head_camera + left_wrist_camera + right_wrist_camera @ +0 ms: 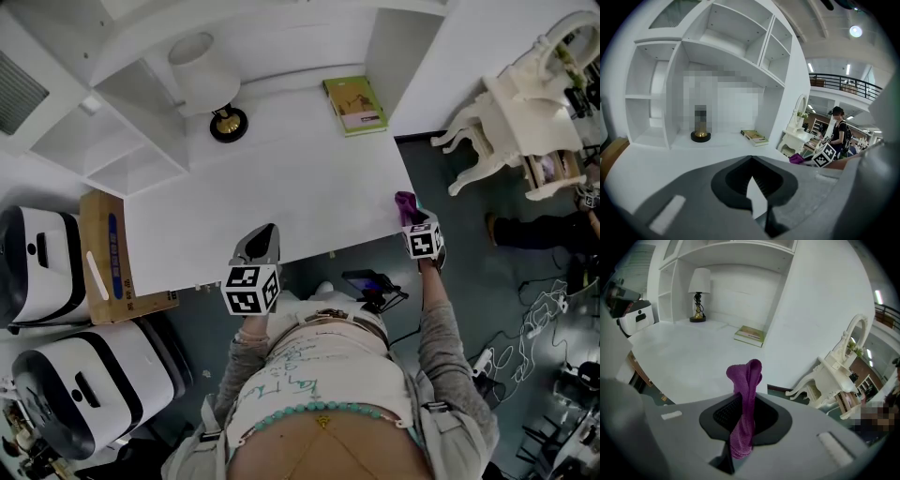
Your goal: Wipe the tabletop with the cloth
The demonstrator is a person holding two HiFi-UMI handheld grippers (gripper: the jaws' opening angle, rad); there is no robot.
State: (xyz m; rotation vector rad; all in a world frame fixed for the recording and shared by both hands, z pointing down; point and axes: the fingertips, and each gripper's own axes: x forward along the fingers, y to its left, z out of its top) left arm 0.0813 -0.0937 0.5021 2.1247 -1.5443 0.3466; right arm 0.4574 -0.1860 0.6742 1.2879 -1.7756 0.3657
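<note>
Purple terry cloth [743, 404]: my right gripper [739, 437] is clamping it, jaws closed on its middle, with a bunched end standing up beyond the tips. In the head view it is sitting at the right edge of the white tabletop [281, 169], by the near right corner; I cannot tell whether it is touching the surface. My left gripper [265, 236] is pointing over the near edge of the tabletop, jaws meeting at the tips and gripping nothing. Lamp [208, 80], black-and-gold base, is standing at the far left of the tabletop. Green-covered book [355, 104] is lying at the far right. Both are sitting well apart from the cloth.
</note>
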